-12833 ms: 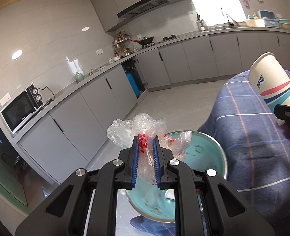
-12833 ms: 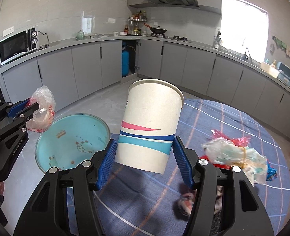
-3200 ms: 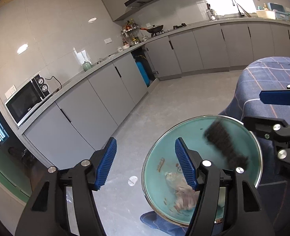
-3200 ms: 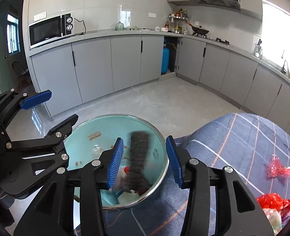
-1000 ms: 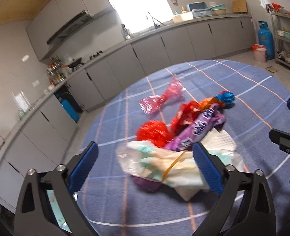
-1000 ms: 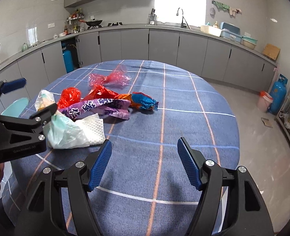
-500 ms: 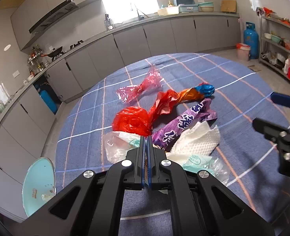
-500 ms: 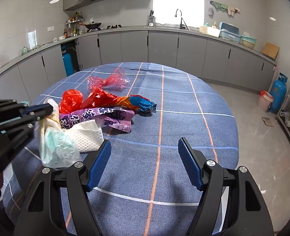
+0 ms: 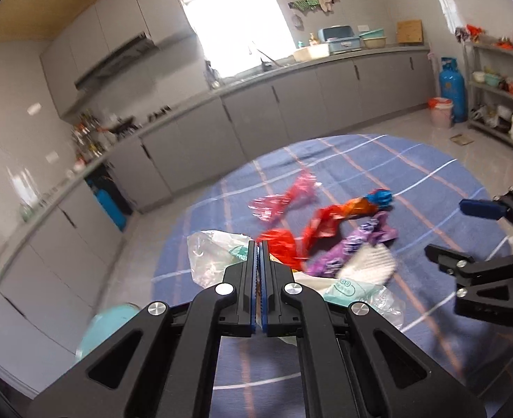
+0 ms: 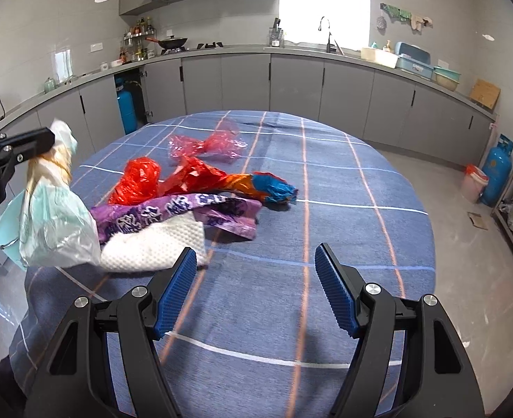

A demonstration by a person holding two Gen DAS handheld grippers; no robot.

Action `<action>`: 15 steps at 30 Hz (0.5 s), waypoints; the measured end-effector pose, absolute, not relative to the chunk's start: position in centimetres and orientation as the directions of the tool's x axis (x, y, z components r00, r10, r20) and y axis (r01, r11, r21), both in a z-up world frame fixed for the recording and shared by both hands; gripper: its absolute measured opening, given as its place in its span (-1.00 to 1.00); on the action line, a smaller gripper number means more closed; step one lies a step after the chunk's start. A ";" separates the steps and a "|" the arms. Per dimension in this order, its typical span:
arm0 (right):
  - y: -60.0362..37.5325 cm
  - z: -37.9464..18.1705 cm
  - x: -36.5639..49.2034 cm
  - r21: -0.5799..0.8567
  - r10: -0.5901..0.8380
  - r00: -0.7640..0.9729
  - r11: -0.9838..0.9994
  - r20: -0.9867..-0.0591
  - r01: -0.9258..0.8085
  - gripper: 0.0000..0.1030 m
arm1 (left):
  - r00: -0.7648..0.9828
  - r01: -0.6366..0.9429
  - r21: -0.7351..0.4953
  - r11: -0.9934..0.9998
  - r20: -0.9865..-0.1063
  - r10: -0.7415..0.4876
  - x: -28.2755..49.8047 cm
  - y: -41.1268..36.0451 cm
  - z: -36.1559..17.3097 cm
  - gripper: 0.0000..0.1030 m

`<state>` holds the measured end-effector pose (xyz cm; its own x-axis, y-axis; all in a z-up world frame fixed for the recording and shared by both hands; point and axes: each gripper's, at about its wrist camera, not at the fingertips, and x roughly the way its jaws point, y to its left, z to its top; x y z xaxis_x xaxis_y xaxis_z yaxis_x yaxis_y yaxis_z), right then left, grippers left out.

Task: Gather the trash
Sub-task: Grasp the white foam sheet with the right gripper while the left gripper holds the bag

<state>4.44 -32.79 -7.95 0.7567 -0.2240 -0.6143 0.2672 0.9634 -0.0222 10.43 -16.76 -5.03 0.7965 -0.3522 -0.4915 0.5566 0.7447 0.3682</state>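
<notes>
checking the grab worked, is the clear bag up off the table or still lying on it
Up off it. The clear bag hangs from the shut left gripper, its bottom above the tablecloth beside the napkin.

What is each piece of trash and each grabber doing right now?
Left gripper: shut on clear bag.
Clear bag: pinched at top, hanging, lifted.
Right gripper: open, empty.
Tissue: flat on table.
Purple wrapper: lying crumpled.
Red bag: scrunched.

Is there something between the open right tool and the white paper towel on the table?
Nothing visible. The right tool is open, and only bare tablecloth lies between it and the white paper towel, just beyond its left finger.
</notes>
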 end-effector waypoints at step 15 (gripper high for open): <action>-27.7 -9.1 10.0 0.001 -0.100 0.736 0.991 -0.669 0.135 0.35 | 0.824 0.421 0.361 0.832 -0.535 -0.186 14.4 -10.6 -7.5 -0.97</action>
<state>9.99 -27.66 -9.10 0.7363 -0.0996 -0.6693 0.1349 0.9909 0.0009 14.41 -10.64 -7.47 0.8244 -0.1855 -0.5347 0.4213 0.8320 0.3609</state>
